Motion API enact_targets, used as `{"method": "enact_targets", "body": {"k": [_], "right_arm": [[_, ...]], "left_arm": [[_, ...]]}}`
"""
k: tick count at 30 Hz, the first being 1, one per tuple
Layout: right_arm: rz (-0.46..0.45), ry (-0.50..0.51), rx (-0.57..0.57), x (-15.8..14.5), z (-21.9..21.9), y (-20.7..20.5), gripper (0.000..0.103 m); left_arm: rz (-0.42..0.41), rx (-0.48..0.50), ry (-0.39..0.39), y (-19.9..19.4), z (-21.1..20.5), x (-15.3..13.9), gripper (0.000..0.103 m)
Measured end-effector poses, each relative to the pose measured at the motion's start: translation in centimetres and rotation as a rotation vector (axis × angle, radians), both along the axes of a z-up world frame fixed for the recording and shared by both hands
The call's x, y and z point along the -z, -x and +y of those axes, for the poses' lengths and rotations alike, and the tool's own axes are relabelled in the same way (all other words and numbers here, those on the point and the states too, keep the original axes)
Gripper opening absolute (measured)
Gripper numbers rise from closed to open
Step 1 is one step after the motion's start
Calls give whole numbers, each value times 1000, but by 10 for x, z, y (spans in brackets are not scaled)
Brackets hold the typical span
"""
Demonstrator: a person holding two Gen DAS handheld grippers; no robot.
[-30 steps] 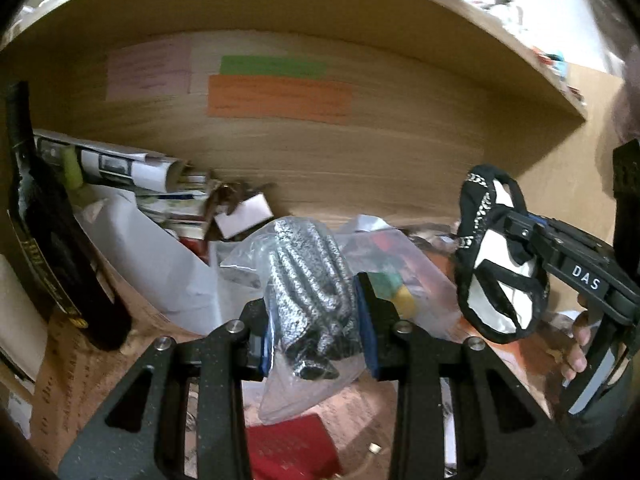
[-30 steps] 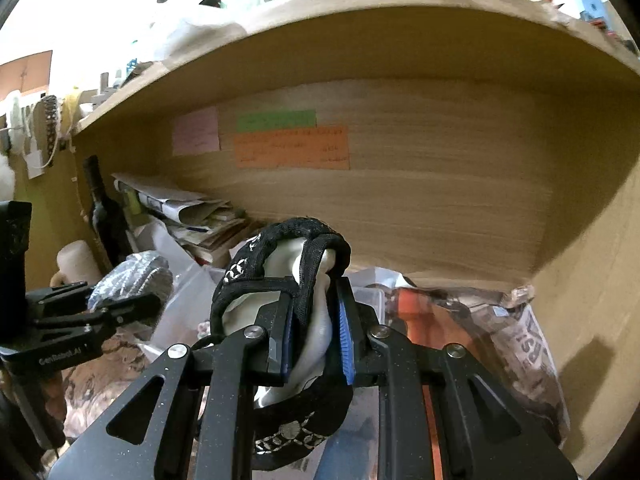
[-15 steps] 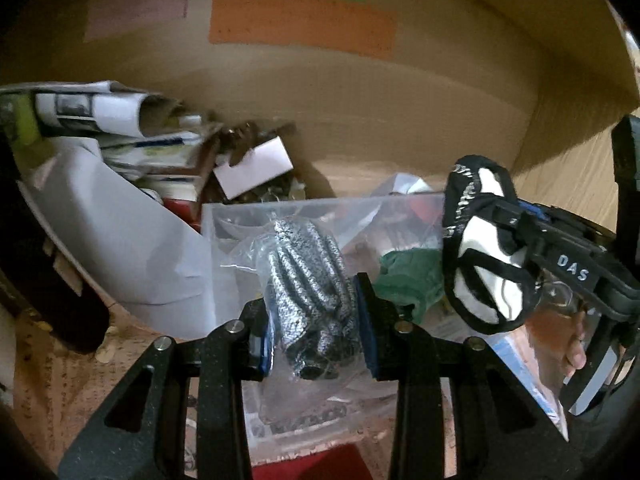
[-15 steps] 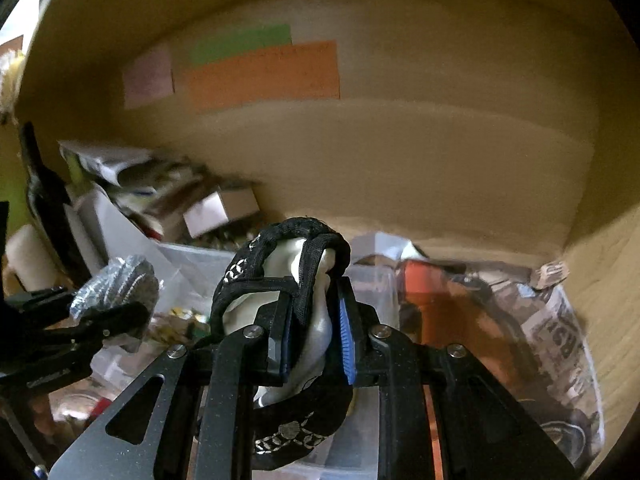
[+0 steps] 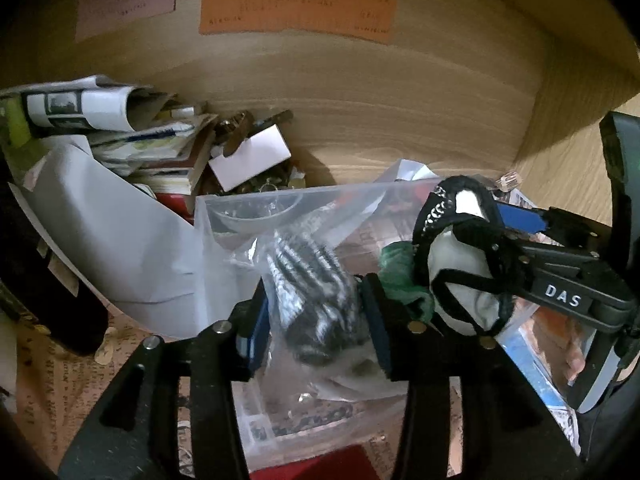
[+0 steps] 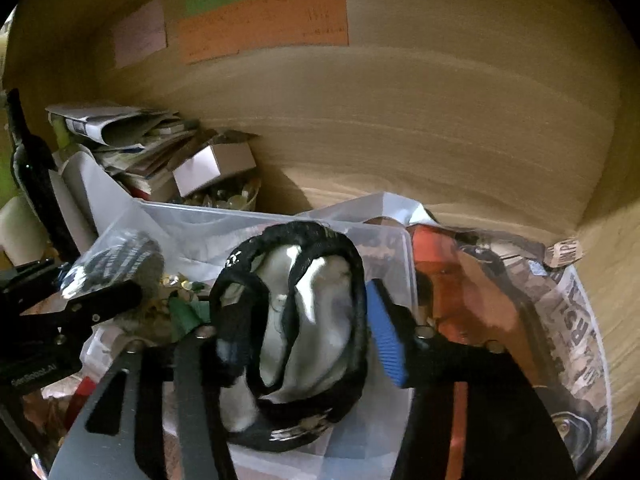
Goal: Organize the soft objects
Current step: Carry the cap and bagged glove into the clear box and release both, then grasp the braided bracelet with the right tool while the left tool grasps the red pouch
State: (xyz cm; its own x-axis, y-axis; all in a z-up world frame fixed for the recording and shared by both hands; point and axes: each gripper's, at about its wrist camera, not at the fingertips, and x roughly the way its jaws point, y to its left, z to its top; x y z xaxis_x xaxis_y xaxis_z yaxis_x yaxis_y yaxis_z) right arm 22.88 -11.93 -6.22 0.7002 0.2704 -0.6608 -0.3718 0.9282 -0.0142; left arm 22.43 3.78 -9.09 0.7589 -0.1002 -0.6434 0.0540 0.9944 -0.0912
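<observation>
Clear plastic bin [image 5: 248, 200] sits under both tools, near the wooden back wall, and it looks like the drop spot for the soft things.

The left gripper [image 5: 316, 312] has a bag [image 5: 312, 280] of silver-and-black knit between its pads, above the bin. The knit is blurred, and I cannot tell whether the pads grip it or have just let go.

The right gripper [image 6: 304, 320] is spread wide. Its blue pad stands clear of the white, black-strapped bundle [image 6: 308, 320], which seems to hang by a strap on the other finger.

To do this well, I would lower each thing inside the rim before parting the pads fully. I would tip the right tool so the strap slides off instead of snagging. The bundle should land beside the green cloth [image 5: 400, 276], not on the newspaper [image 6: 572, 320] outside the bin.

Writing: "DAS" is printed in white on the right gripper. The left one carries a partly hidden mark ending "Robot.AI". The orange note [image 5: 298, 12] bears handwriting too faint to read.
</observation>
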Motion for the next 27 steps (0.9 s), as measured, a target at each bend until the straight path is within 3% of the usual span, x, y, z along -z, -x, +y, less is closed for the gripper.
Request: {"method": "enact_targets", "body": {"k": [10, 16, 18, 22, 27], "right_arm": [[-105, 7, -10, -29, -1, 37, 79], [-195, -9, 6, -50, -10, 70, 92], [-218, -14, 7, -55, -11, 82, 101], [-258, -6, 6, -57, -13, 105, 103], [-233, -42, -11, -52, -17, 126, 103]], "left_arm": [[-98, -22, -9, 36, 2, -28, 64], [-148, -19, -4, 66, 2, -42, 66], [-158, -16, -3, 78, 2, -45, 66], [-177, -19, -7, 99, 1, -47, 74], [-169, -6, -5, 123, -1, -41, 74]]}}
